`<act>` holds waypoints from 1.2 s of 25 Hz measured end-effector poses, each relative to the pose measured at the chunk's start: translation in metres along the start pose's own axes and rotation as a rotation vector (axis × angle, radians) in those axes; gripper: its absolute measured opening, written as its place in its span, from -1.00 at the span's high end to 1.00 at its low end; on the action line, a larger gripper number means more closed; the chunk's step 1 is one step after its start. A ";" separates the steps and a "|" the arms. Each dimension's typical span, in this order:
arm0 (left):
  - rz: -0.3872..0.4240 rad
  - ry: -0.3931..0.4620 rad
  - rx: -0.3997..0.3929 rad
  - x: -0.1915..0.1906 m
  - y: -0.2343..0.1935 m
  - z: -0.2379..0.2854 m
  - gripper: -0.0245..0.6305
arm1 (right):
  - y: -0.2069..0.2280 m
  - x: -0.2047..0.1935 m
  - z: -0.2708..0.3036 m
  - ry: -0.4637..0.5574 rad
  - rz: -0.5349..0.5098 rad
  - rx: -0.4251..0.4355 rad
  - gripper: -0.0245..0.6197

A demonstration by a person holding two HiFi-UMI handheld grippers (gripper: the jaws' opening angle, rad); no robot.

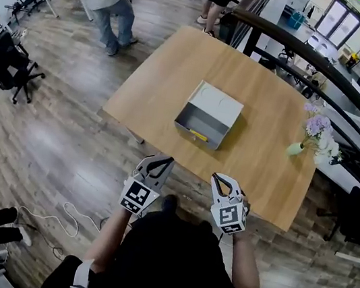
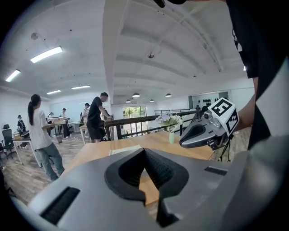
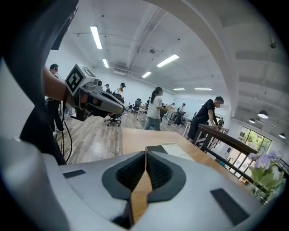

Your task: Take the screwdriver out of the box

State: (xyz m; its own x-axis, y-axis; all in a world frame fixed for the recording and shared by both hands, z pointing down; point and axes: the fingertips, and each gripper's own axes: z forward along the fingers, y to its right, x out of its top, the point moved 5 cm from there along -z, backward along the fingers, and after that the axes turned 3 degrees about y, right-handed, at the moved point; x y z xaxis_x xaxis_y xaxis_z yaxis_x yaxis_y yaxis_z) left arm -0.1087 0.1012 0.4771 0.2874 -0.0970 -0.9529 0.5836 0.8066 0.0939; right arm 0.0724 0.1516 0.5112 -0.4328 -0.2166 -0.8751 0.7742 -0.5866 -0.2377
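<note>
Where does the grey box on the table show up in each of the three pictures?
Head view: box in the middle of the table, near picture centre.
Left gripper view: only its pale top shows, just above the jaws, left of centre.
Right gripper view: box just above the jaws, right of centre.
Shared landmark: the flowers at the table's edge.

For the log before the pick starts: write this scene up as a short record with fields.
surface: wooden table
box: grey, open, near the table's middle
screwdriver: yellow handle, lying inside the box along its near wall
left tool: jaws together, nothing held, short of the table's near edge
right tool: jaws together, nothing held, beside the left one, apart from the box
other: vase of flowers by the table's right edge
task state: screwdriver not yet touched
</note>
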 end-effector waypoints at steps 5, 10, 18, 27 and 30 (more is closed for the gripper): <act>-0.008 0.003 -0.029 -0.009 -0.016 -0.004 0.86 | -0.007 0.007 0.014 -0.018 0.003 -0.022 0.85; -0.014 0.007 -0.029 -0.017 -0.037 -0.017 0.86 | -0.021 0.018 0.031 -0.022 -0.009 -0.025 0.85; -0.016 -0.004 -0.035 -0.031 -0.056 -0.028 0.86 | -0.039 0.018 0.046 -0.042 0.001 -0.026 0.85; -0.029 -0.011 -0.045 -0.031 -0.066 -0.025 0.86 | -0.034 0.022 0.051 -0.064 0.008 -0.032 0.85; -0.033 -0.008 -0.045 -0.029 -0.066 -0.021 0.86 | -0.029 0.018 0.054 -0.075 0.006 -0.023 0.84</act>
State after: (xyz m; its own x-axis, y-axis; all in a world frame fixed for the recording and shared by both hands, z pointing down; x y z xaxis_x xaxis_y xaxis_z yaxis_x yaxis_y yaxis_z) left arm -0.1710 0.0629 0.4923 0.2749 -0.1288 -0.9528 0.5585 0.8280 0.0492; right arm 0.0175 0.1223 0.5249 -0.4612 -0.2782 -0.8425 0.7867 -0.5673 -0.2433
